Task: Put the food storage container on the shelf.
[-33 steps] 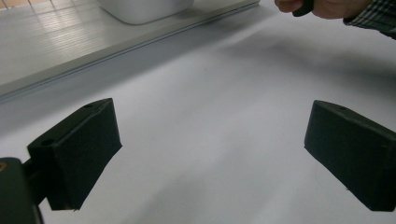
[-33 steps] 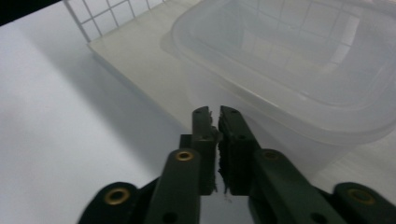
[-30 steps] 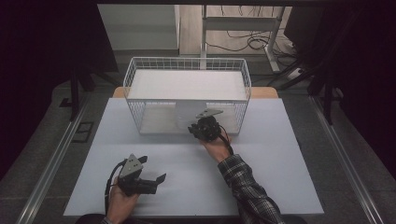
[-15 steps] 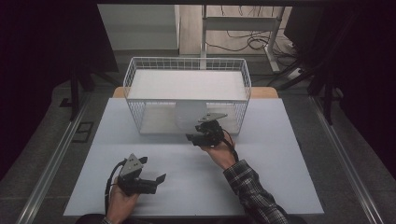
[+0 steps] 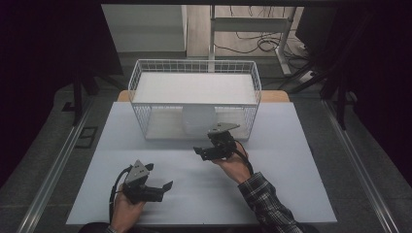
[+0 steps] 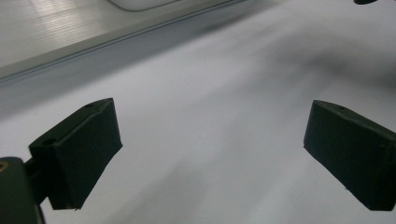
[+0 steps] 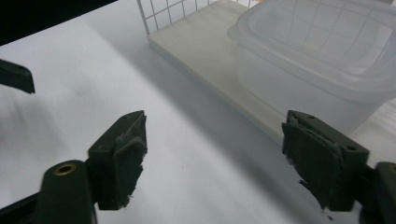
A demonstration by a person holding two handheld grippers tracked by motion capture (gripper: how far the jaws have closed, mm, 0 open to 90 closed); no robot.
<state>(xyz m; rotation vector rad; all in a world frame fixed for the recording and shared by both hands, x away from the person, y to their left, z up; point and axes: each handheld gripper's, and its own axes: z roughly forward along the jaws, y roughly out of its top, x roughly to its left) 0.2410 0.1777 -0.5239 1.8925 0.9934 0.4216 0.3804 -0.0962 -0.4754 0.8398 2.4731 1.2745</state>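
Looking down from the high view, I see the white table (image 5: 291, 194) spread across most of the scene; on its far half stands the white wire basket (image 5: 194, 73), open at the front, with a pale board (image 7: 205, 51) as its floor; inside, on that board near the front edge, sits the translucent plastic container (image 5: 198, 120), its lid on; in the right gripper view the container (image 7: 327, 60) rises just beyond my jaws, slightly to the right. My right gripper (image 5: 208, 151) hovers over the table just in front of the basket, near the container but apart from it; its jaws stand wide apart with nothing between them. My left gripper (image 5: 160, 187) rests low near the table's front edge, well apart from the basket; its jaws gape wide too, holding nothing; the left gripper view is blurred, so the pale rounded shape at its top edge is probably the container, though I cannot be sure.
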